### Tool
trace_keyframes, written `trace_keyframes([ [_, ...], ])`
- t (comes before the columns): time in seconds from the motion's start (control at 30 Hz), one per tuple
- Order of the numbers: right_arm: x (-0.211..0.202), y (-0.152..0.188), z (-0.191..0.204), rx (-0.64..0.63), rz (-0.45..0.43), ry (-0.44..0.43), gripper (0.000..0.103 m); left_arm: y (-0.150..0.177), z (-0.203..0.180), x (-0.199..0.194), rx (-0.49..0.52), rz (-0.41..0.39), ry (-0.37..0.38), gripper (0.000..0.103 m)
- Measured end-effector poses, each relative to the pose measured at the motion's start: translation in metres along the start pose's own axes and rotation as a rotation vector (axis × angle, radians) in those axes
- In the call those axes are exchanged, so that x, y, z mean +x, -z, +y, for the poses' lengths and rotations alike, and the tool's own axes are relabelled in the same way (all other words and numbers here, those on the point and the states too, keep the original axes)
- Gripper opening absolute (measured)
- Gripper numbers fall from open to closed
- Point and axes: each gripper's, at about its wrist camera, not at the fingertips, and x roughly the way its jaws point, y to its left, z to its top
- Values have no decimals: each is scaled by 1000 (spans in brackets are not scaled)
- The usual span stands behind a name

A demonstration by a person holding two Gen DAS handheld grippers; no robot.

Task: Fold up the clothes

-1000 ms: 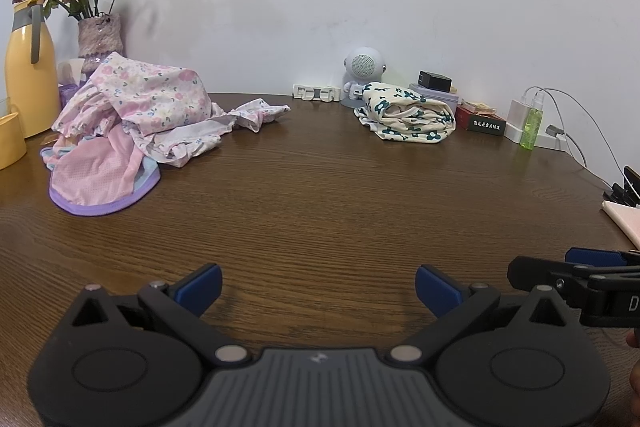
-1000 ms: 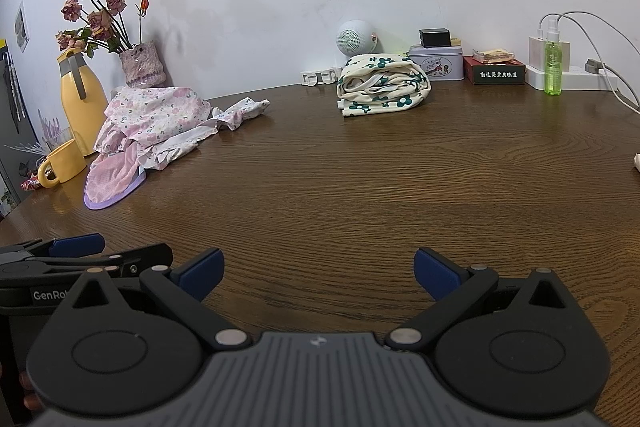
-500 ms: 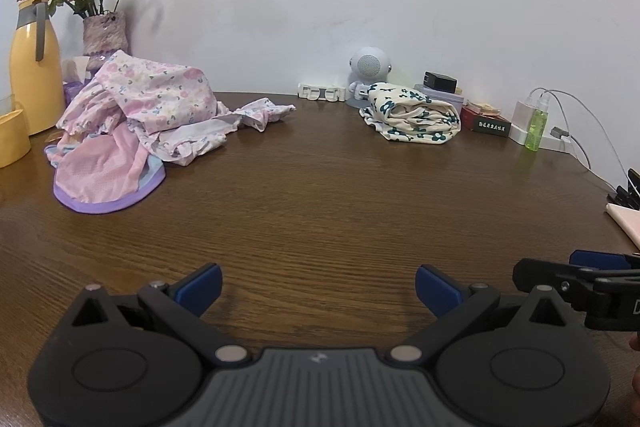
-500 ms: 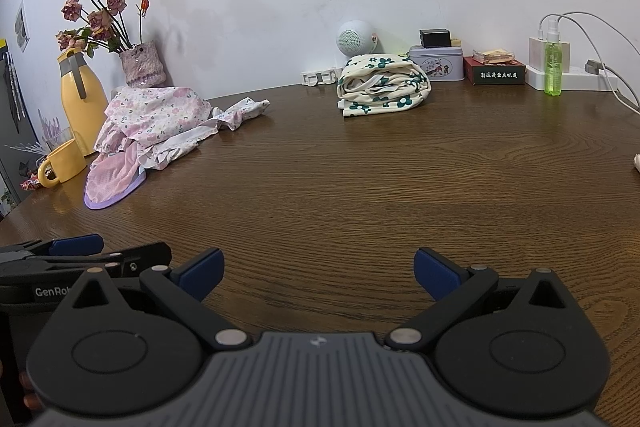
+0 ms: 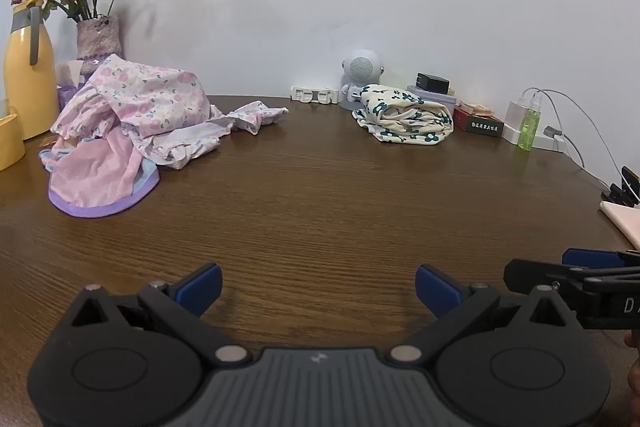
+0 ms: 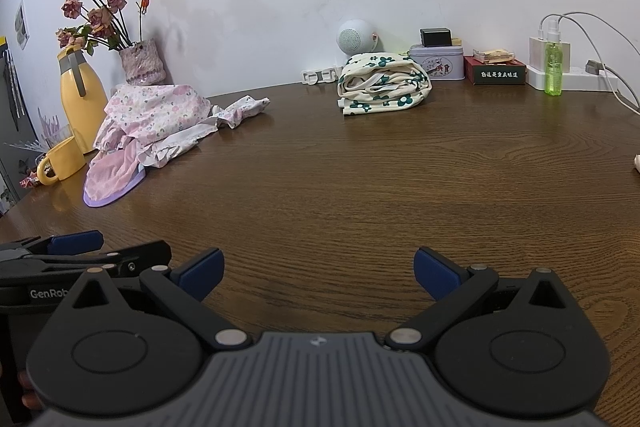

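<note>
Since a second ago our left gripper (image 5: 318, 285) has drifted a little toward the pink heap, which now looms larger in its view; the right gripper (image 6: 316, 269) has barely stirred. We hold both low over the wooden table (image 5: 320, 195), each with its two blue-padded fingers spread wide and nothing between them. Each gripper also shows at the edge of the other's view, side by side.

We take the cream bundle as our landmark. Nearest to us lies bare tabletop. Beyond it we count two lots of clothing: one loose heap of pink floral garments (image 5: 136, 123), well apart to the left of the bundle, with a purple-edged pink piece spilling toward us, and the one folded cream bundle with green flowers (image 5: 404, 115) itself, near the far edge of the table.

Left of the bundle, past the heap, we count one yellow mug (image 6: 60, 161), one yellow flask (image 6: 82, 99) and one vase of dried roses (image 6: 142, 61). Just behind the bundle stands one round white speaker (image 6: 354, 37), with one white clip-like piece (image 6: 320, 77) beside it. Right of the bundle we see one tin (image 6: 436, 61) with a black block on top, one dark red box (image 6: 496, 71), one green spray bottle (image 6: 554, 69) and one white power strip (image 6: 576, 77) with cables.
</note>
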Motion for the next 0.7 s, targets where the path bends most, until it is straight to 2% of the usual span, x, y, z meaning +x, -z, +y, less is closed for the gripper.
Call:
trace_keyframes([
  [0.13, 0, 0, 2, -12, -6, 0, 103, -1, 2, 0, -4, -1, 1, 103],
  [0.33, 4, -3, 10, -42, -7, -24, 103, -10, 24, 5, -29, 3, -36, 103],
  [0.47, 10, -14, 20, -99, -38, -38, 103, -17, 39, 9, -46, 6, -62, 103],
  [0.7, 41, -60, 58, -249, -103, -88, 103, -51, 115, 23, -86, -32, -209, 103],
])
